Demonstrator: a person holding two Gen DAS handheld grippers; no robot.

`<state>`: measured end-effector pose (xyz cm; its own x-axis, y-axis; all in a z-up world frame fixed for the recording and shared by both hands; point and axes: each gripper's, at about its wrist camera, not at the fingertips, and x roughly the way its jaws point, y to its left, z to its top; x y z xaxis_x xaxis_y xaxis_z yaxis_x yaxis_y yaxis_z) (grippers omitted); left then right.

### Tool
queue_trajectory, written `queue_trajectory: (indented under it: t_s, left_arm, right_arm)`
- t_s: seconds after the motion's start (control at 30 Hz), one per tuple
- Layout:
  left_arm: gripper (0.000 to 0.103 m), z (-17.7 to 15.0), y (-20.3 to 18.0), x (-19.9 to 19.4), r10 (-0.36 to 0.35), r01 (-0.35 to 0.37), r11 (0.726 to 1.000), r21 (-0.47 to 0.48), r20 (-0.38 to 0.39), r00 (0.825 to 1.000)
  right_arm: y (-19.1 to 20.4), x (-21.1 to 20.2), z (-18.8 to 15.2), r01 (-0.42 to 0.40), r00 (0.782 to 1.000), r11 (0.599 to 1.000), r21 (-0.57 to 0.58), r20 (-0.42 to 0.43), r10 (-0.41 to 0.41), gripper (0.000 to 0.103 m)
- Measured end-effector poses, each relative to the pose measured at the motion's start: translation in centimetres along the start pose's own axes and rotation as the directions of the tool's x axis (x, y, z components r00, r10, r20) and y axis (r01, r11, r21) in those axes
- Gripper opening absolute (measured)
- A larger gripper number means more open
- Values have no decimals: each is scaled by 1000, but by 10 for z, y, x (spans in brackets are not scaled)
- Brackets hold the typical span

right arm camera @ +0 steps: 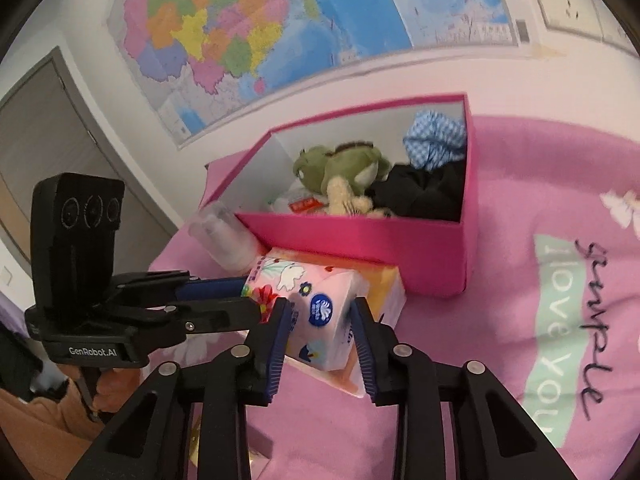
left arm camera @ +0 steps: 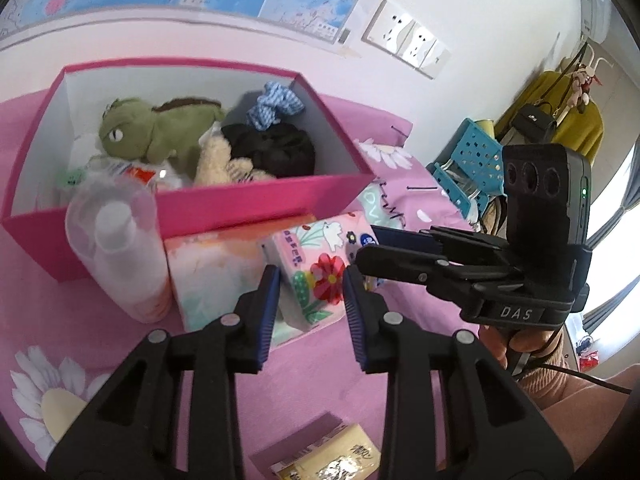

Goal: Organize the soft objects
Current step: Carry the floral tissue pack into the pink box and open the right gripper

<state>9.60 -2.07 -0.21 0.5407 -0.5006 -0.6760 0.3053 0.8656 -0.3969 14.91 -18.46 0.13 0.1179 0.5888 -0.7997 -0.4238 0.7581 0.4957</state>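
Note:
A floral tissue pack (left arm camera: pixel 316 256) (right arm camera: pixel 320 292) lies on a larger pastel tissue pack (left arm camera: pixel 212 264) (right arm camera: pixel 384 292), just in front of the pink box (left arm camera: pixel 260 204) (right arm camera: pixel 360 240). My left gripper (left arm camera: pixel 310 300) (right arm camera: pixel 250 294) is shut on one end of the floral pack. My right gripper (right arm camera: pixel 322 336) (left arm camera: pixel 366 246) holds the other end, its blue pads against both sides. Inside the box lie a green plush (left arm camera: pixel 152 128) (right arm camera: pixel 332 164), a beige plush (left arm camera: pixel 220 160), black cloth (left arm camera: pixel 276 148) (right arm camera: pixel 424 192) and blue checked cloth (left arm camera: pixel 272 104) (right arm camera: pixel 436 140).
A clear-capped bottle (left arm camera: pixel 120 248) (right arm camera: pixel 224 236) lies against the box's front left corner. A yellow tissue pack (left arm camera: pixel 328 456) sits near me on the pink bedspread (right arm camera: pixel 500 320). A blue perforated basket (left arm camera: pixel 476 156) stands off the bed to the right. A map covers the wall behind.

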Motion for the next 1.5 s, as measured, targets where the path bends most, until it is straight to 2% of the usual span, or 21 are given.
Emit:
queue_trajectory:
  t_s: [0.23, 0.73, 1.03, 1.27, 1.5]
  left_arm:
    - [35, 16, -11, 0, 15, -16, 999, 41, 28, 1000]
    - [35, 42, -24, 0, 16, -22, 995, 98, 64, 998]
    - [35, 67, -17, 5, 27, -34, 996, 84, 83, 996]
    - [35, 79, -6, 26, 68, -71, 996, 55, 57, 996]
    - [35, 81, 3, 40, 67, -68, 997, 27, 27, 997]
  right_arm:
    - [3, -16, 11, 26, 998, 999, -23, 57, -24, 31]
    - [-6, -29, 27, 47, 993, 999, -1, 110, -47, 31]
    - [-14, -24, 47, 52, 989, 998, 20, 135, -54, 31]
    - [-22, -12, 58, 74, 989, 997, 36, 124, -78, 31]
    - [-25, -3, 62, 113, 988, 993, 27, 103, -115, 31]
